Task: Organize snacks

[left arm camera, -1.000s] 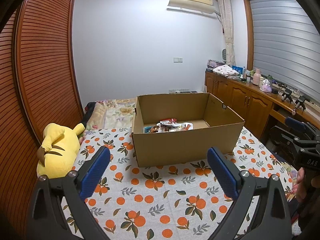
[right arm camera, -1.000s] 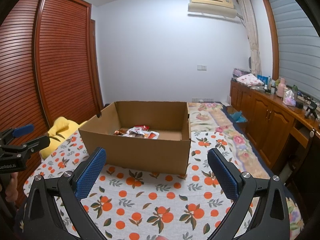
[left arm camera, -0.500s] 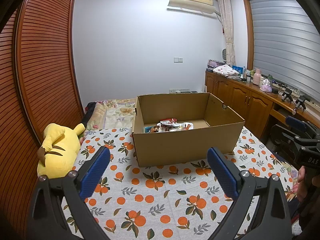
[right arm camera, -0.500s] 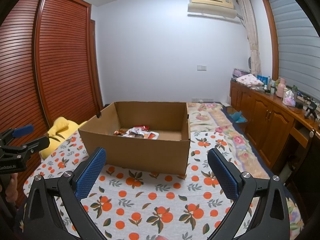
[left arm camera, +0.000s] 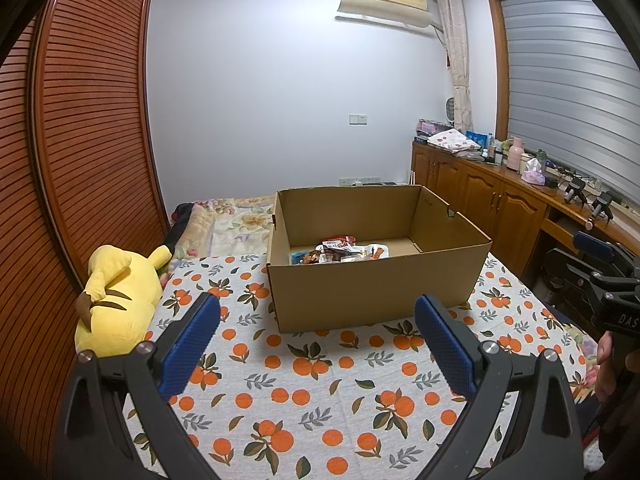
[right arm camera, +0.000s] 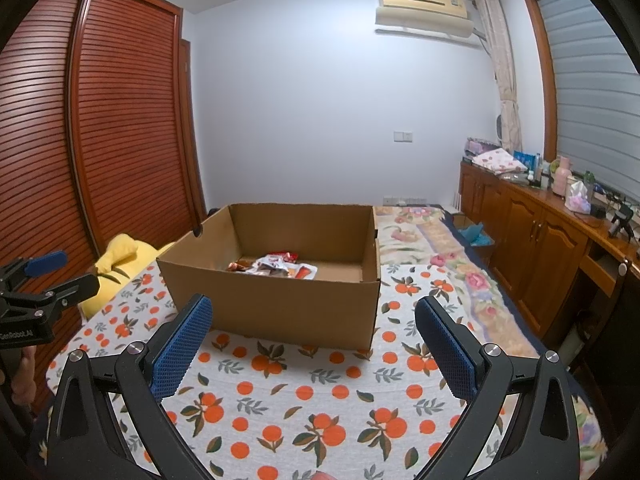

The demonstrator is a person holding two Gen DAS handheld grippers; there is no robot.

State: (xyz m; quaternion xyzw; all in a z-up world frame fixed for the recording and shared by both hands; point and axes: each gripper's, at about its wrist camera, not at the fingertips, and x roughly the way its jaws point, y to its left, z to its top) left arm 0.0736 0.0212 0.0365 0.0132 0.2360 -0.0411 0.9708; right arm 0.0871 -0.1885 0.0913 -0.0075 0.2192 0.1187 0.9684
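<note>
- Left gripper (left arm camera: 316, 344) hangs above the orange-print bedspread (left arm camera: 304, 392), jaws spread wide, nothing between the blue pads (left arm camera: 188, 346).
- Right gripper (right arm camera: 314, 346) same: jaws wide apart, empty, over the same bedspread.
- Cardboard box (left arm camera: 376, 292), open top, sits on the bed ahead of both grippers; apart from the fingertips in both views.
- Snacks (left arm camera: 340, 250) lie in a loose pile on the box floor, toward its left-rear part in the left wrist view; red, white and blue wrappers, brands too small to read.
- In the right wrist view the snacks (right arm camera: 276, 266) sit mid-box, behind the near wall, well ahead of the gripper.
- Box is ahead and slightly right of the left gripper, ahead and slightly left of the right one.
- Yellow plush toy (left arm camera: 116, 300) lies at the bed's left edge by the louvred wardrobe (left arm camera: 80, 152).
- Wooden cabinets (right arm camera: 532, 248) run along the right wall.
</note>
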